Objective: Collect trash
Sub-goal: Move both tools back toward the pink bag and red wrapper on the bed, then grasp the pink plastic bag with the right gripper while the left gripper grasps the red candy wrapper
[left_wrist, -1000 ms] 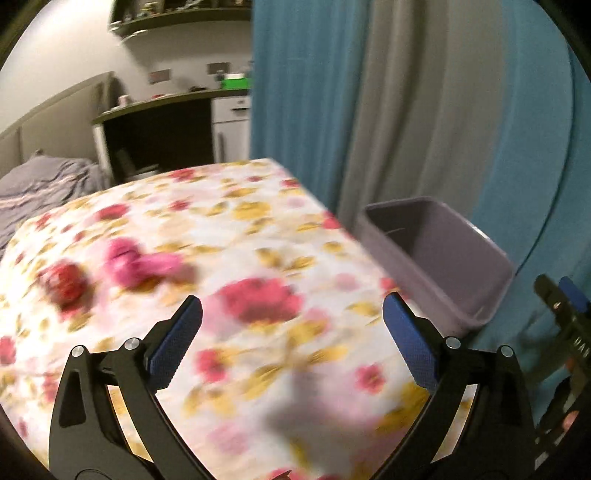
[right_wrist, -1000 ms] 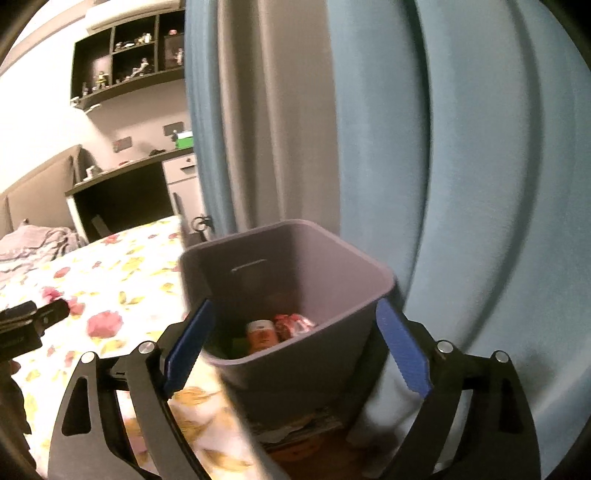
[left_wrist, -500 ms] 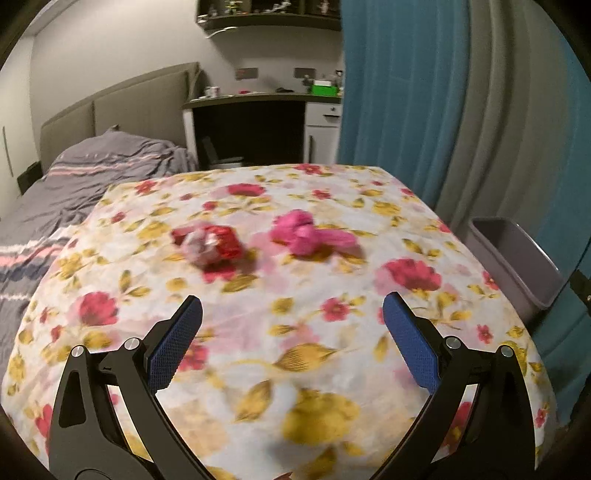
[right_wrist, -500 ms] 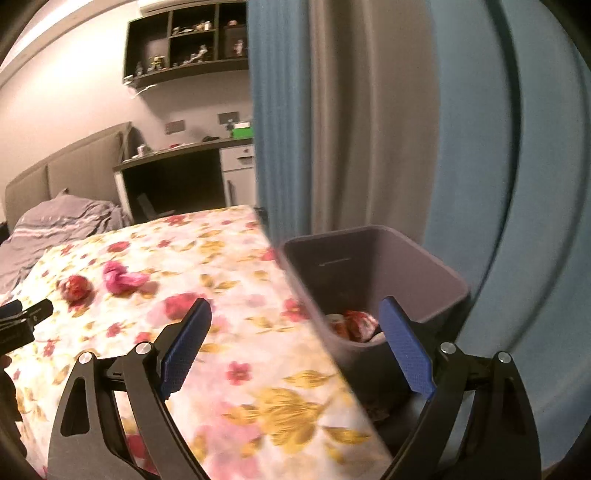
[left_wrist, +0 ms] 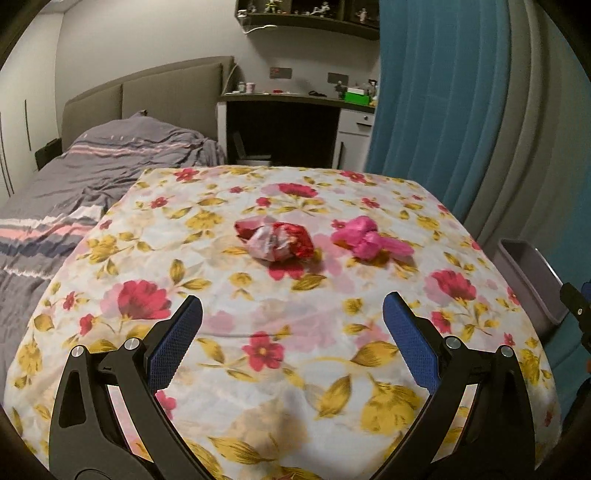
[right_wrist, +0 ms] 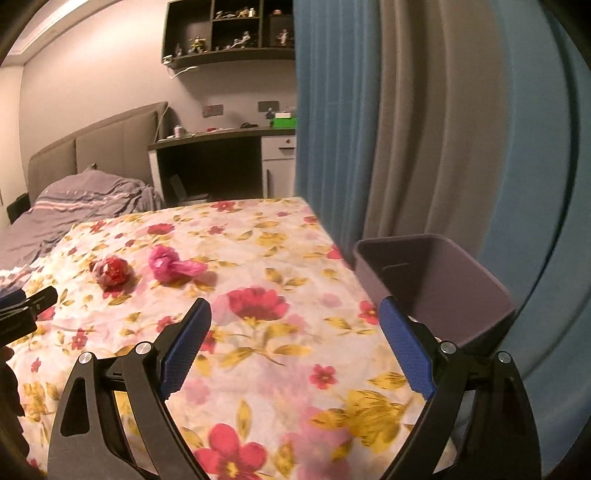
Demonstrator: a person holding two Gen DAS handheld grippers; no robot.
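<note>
Nearest the left wrist camera, the left gripper (left_wrist: 291, 321) is hovering over the cloth (left_wrist: 295, 350), its jaws spread wide and holding nothing. The right gripper (right_wrist: 293, 332) is hanging likewise over the near right part of the cloth, jaws wide apart and gripping nothing; its tip is also showing at the right edge of the left view.

The cloth, white with red flowers and yellow leaves, is covering a flat worktop. Past the left gripper, near the cloth's middle, a wrapper (left_wrist: 275, 240) crumpled in red and white is lying on the cloth. Just beside it, to its right and not touching, a pink bag (left_wrist: 367, 238) is lying bunched up. In the right view the same two pieces are sitting left of centre, the wrapper (right_wrist: 112, 271) nearer the left edge and the bag (right_wrist: 171, 264) beside it, both well ahead of the right jaws.

At the cloth's right edge a grey bin (right_wrist: 436, 280) is standing close against it, its opening facing up; what is inside cannot be told from here. In the left view only its rim (left_wrist: 528, 273) is peeking past the cloth.

Behind the bin, a blue and grey curtain (right_wrist: 424, 129) is hanging. Farther left, a bed (left_wrist: 74, 177) with grey striped bedding is lying alongside the cloth. Beyond, a desk (left_wrist: 295, 122) is standing against the wall, with a shelf (right_wrist: 229, 33) of small figures above it.
</note>
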